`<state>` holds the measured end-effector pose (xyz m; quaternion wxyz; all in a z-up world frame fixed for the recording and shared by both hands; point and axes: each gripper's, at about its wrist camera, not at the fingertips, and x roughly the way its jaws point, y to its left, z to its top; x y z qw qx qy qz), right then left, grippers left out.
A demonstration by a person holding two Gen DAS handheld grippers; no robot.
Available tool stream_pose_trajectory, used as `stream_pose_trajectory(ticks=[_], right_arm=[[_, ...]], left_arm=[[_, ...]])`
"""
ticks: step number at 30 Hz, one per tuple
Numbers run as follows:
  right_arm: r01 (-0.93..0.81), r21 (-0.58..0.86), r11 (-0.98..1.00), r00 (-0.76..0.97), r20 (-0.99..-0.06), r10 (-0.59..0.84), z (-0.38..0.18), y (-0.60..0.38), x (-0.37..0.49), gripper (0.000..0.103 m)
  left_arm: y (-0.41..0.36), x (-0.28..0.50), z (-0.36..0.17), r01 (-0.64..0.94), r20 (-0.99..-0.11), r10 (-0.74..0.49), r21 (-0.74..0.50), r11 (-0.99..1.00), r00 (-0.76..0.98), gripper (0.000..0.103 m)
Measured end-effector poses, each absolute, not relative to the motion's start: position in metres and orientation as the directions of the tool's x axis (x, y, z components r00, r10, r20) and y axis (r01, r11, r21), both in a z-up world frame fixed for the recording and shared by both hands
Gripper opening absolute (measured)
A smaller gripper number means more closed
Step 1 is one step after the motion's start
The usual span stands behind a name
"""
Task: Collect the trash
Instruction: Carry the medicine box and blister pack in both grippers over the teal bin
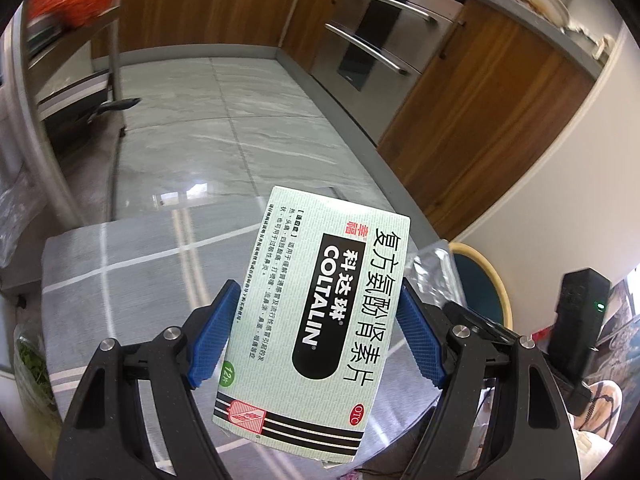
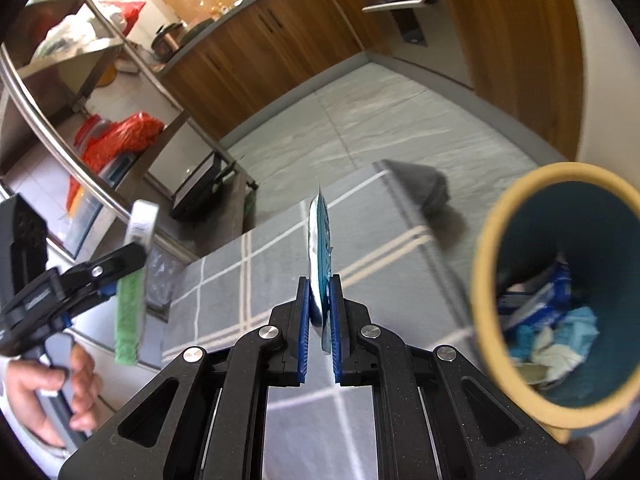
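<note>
I am gripping the COLTALIN box point(image 1: 316, 312) in the left gripper point(image 1: 318, 332), long axis pointing away; the right gripper point(image 2: 320, 320) is pinching what is probably a blister pack point(image 2: 320, 248) edge-on.

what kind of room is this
Most likely a home kitchen: wooden cabinets under a grey counter with cookware, a steel oven built into them, and a metal shelf rack on a tiled floor.
</note>
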<state>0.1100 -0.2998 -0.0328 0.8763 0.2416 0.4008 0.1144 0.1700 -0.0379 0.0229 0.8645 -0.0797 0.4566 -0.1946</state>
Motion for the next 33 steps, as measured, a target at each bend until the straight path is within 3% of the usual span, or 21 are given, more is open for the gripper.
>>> stream_pose_trajectory(ticks=[17, 33], right_arm=[[0.173, 0.564, 0.808, 0.756, -0.602, 0.258, -0.033, -0.436, 0.031, 0.010], [0.264, 0.586, 0.766, 0.760, -0.616, 0.209, -0.053, -0.480, 0.017, 0.010]], left_arm=[[-0.221, 0.160, 0.001, 0.491, -0.801, -0.469, -0.258, 0.832, 0.373, 0.076], [-0.309, 0.170, -0.045, 0.544, -0.829, -0.493, -0.294, 0.785, 0.263, 0.076]])
